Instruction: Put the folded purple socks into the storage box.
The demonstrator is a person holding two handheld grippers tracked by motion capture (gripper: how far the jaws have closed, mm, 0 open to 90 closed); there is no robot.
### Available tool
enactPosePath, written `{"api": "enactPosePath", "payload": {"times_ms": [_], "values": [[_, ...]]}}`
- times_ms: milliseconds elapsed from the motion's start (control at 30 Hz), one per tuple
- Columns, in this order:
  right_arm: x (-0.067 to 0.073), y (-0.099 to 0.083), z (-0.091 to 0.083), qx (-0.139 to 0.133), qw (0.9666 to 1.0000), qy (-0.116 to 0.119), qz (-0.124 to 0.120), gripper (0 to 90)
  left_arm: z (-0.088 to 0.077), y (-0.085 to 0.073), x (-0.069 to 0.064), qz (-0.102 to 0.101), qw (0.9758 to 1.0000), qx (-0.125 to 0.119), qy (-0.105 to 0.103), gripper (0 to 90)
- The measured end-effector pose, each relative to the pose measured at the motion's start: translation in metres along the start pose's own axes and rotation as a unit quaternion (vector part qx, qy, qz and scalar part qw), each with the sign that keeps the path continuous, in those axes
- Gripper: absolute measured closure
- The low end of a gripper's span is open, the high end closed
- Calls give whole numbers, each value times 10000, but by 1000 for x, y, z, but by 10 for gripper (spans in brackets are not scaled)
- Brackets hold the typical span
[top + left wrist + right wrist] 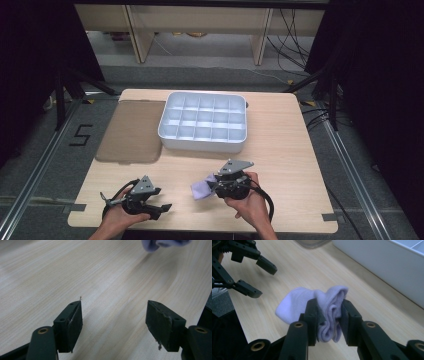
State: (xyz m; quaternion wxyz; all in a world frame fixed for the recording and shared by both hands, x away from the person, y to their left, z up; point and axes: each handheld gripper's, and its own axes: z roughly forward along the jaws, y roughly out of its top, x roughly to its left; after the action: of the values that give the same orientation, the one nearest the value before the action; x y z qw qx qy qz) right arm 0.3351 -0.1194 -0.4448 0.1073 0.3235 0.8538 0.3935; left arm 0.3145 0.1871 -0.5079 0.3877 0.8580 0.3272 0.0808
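Observation:
A pale lilac sock (pixel 202 188) (pixel 312 303), folded into a bunch, is pinched between the jaws of my right gripper (pixel 216 187) (pixel 329 315) just above the table's front middle. Its free end droops toward the wood. My left gripper (pixel 162 207) (pixel 113 315) rests low at the front left with its jaws wide apart and only bare tabletop between them. In the right gripper view that left gripper (pixel 257 275) appears at the upper left, open. A corner of the sock (pixel 160 243) shows at the top of the left gripper view.
A white tray (pixel 165 135) divided into several compartments stands at the table's back middle; its wall (pixel 387 267) is near in the right gripper view. A brownish translucent lid (pixel 132 132) lies flat to its left. The table's front edge (pixel 200 231) runs just below both hands.

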Motion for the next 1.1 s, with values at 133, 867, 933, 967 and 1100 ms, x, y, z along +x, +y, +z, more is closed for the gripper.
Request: {"api": "enactPosePath", "payload": {"times_ms": [133,867,933,967,1100], "values": [[-3,4,-4,54,10000,-2,53,703,0,0,1,-55,10000,43,43,291],[-39,43,-27,275,9989,-380,-19,703,1,1,-2,79,10000,42,5,255],[-41,47,-30,304,9985,-451,-46,703,1,2,-2,71,10000,22,17,254],[-42,50,-31,292,9983,-499,-70,704,1,2,-2,84,10000,21,20,254],[-49,58,-35,332,9978,-563,-128,703,2,1,-3,20,10000,29,12,253]]}}
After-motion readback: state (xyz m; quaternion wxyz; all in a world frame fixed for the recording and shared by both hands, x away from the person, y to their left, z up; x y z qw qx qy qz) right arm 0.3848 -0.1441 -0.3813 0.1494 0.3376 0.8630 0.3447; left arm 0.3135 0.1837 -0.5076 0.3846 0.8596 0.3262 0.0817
